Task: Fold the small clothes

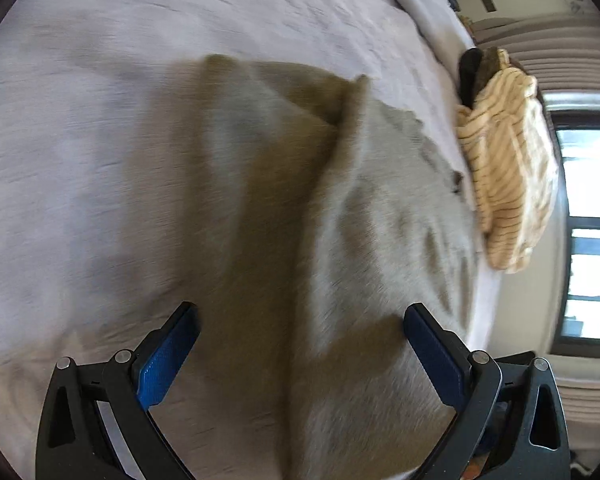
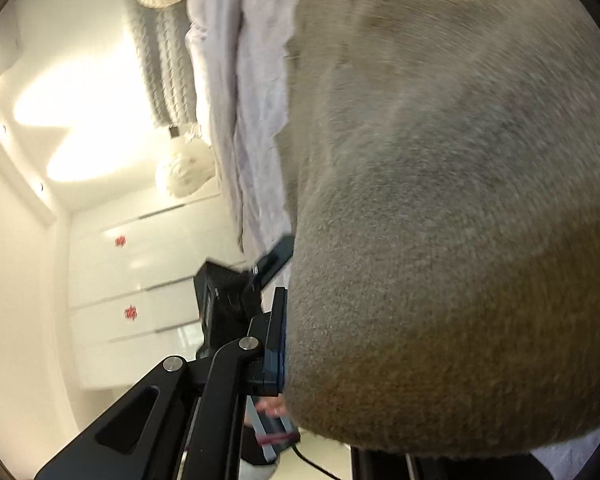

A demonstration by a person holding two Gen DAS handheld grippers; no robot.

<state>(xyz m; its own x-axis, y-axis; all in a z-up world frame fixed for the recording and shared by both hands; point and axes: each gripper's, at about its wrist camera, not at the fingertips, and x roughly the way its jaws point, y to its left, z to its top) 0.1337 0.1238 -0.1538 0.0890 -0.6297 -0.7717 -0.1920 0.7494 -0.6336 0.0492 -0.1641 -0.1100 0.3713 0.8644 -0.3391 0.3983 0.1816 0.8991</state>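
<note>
Left gripper (image 1: 300, 320) jaws apart over grey garment (image 1: 340, 220); right gripper (image 2: 286, 340) clamps it (no legible writing).

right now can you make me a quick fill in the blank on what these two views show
1. In the left wrist view, the left gripper has its jaws ____.
2. The grey garment lies on a pale ____.
3. The heap of clothes at the bed's edge has a cream fabric with dark ____.
4. Most of the right wrist view is filled by the ____ garment.

Missing words: open; bedsheet; stripes; grey
</note>
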